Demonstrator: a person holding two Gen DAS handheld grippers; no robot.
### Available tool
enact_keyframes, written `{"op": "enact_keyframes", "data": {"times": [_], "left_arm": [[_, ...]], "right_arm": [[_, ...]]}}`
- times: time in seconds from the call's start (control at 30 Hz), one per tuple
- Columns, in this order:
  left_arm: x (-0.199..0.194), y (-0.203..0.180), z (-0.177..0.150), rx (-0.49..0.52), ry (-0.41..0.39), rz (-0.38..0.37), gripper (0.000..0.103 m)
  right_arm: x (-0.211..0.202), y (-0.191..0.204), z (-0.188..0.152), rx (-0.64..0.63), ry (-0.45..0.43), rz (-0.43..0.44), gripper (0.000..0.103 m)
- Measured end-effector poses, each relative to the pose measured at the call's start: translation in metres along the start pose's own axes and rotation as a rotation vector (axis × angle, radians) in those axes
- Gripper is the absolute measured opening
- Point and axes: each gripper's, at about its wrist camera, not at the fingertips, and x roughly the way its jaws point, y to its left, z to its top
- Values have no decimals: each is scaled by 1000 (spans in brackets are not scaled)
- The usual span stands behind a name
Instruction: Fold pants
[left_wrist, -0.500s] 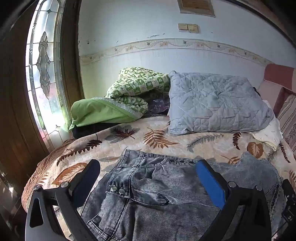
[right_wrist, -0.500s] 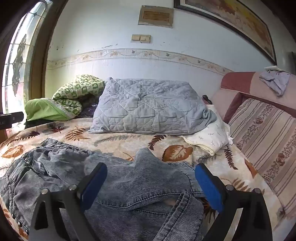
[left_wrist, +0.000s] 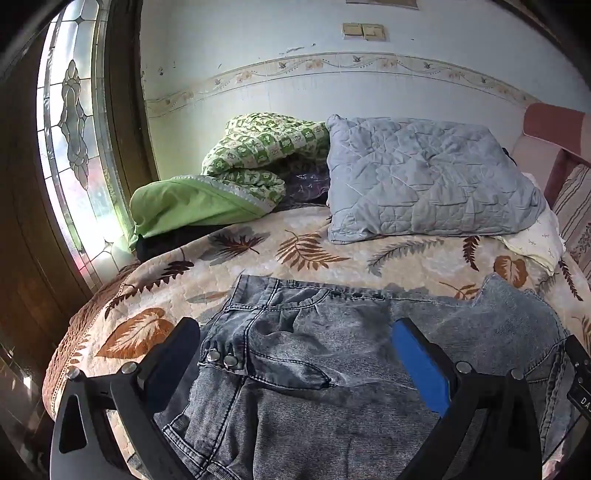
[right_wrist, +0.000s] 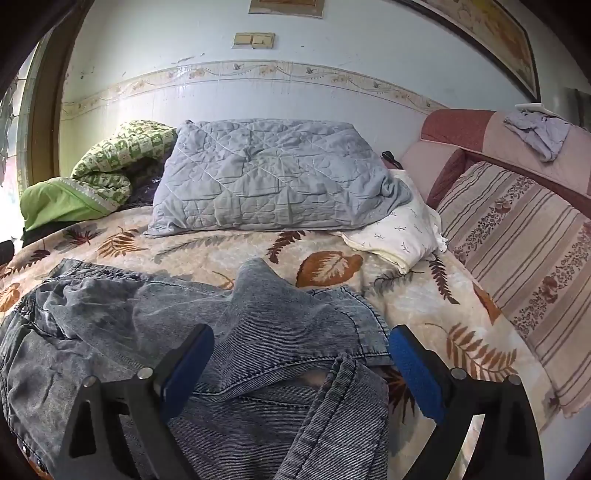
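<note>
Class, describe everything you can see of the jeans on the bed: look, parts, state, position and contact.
The jeans are grey-blue washed denim with dark stitching, lying crumpled and unfolded on the leaf-patterned bedspread. The waistband faces the pillows, with metal studs by a front pocket. In the right wrist view one leg doubles back over the rest near the bottom edge. Both open grippers, left gripper and right gripper, hover above them; contact cannot be told.
</note>
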Motion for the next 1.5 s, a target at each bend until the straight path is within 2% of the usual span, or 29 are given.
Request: {"op": "enact_keyframes", "data": {"times": [0.4,1.03,1.13,1.27,1.33,1.4,1.5], "left_arm": [[7,-15,-6,52,33,-11,103],[11,-18,-9,78,45,-15,103],[13,-19,-11,86,47,-12,103],[17,-21,-15,124,37,5,103],[21,-21,-18,149,34,18,103],[25,-21,-18,156,43,19,103],[28,-20,-16,147,50,11,103]], "right_arm": [[9,-9,1,15,58,-44,97],[11,-10,0,19,68,-49,97],[10,-13,1,20,68,-25,97],[0,-49,8,17,33,14,97],[-6,-77,6,38,30,-9,97],[-5,-106,1,74,66,4,97],[4,-127,-16,107,176,47,97]]}}
